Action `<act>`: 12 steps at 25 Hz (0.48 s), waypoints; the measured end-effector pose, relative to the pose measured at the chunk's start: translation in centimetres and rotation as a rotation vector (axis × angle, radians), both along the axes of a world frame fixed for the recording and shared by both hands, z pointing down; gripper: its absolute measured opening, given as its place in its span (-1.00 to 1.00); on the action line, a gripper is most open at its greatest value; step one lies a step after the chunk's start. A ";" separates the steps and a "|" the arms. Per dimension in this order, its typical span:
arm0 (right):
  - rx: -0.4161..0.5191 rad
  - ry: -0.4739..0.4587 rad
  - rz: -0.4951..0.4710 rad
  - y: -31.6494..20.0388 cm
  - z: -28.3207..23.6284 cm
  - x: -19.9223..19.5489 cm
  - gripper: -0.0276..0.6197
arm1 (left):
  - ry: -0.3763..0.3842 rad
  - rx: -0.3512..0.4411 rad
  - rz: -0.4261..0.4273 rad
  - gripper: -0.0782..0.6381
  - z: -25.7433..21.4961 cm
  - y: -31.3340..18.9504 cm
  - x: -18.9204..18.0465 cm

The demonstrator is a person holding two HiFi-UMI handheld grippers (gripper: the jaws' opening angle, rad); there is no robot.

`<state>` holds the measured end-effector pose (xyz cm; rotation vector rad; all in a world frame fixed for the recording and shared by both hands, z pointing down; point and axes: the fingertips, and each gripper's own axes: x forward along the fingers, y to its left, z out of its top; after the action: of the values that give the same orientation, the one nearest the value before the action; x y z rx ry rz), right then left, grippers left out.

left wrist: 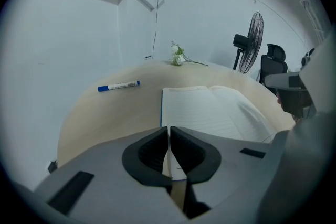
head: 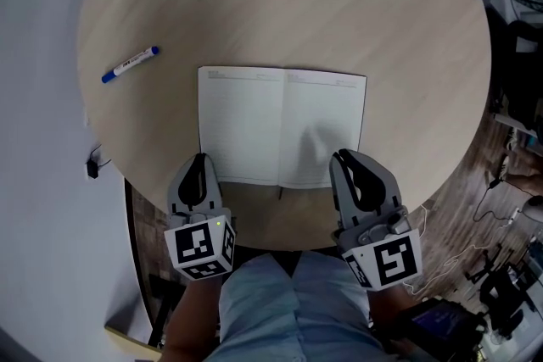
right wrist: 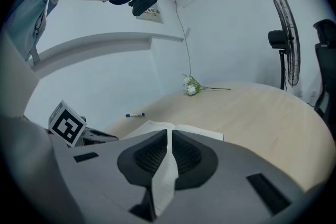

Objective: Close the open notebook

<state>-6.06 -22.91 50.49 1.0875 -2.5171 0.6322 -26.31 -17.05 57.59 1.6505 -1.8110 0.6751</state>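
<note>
An open notebook (head: 254, 123) with white lined pages lies flat near the front edge of the round wooden table (head: 297, 4). My left gripper (head: 201, 158) is at the notebook's near left corner with its jaws shut. In the left gripper view (left wrist: 169, 131) that corner shows white in the thin slit between the pads, and I cannot tell if it is pinched. My right gripper (head: 341, 157) is over the near right part of the right page. In the right gripper view (right wrist: 169, 134) a strip of white page runs down between the shut jaws. The right page (left wrist: 247, 113) rises in a ridge toward that gripper.
A blue-capped marker pen (head: 131, 64) lies on the table's left side. A small white flower sprig (right wrist: 191, 86) rests at the far edge. A standing fan (left wrist: 252, 42) and a chair (left wrist: 273, 63) are beyond the table. Cables (head: 509, 182) cover the floor at right.
</note>
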 end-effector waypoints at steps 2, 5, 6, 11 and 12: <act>0.017 -0.006 0.002 -0.2 -1.0 0.2 -0.76 | 0.008 0.018 -0.001 -0.69 -1.2 0.0 0.3; 0.046 -0.015 0.002 -0.2 -2.7 0.4 -0.76 | 0.015 0.049 0.005 -0.70 -3.4 0.1 1.0; 0.056 -0.018 0.003 -0.1 -3.3 0.4 -0.76 | 0.017 0.061 0.010 -0.70 -4.2 0.2 1.3; 0.114 -0.031 -0.002 0.5 -7.1 0.3 -0.76 | 0.038 0.116 0.042 -0.71 -8.3 0.9 2.9; 0.125 -0.033 -0.003 0.6 -7.9 0.3 -0.76 | 0.041 0.126 0.050 -0.71 -9.1 1.0 3.3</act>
<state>-5.74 -22.34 42.58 1.1244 -2.6162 0.5008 -22.99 -16.03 48.49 1.7837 -1.8205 0.5542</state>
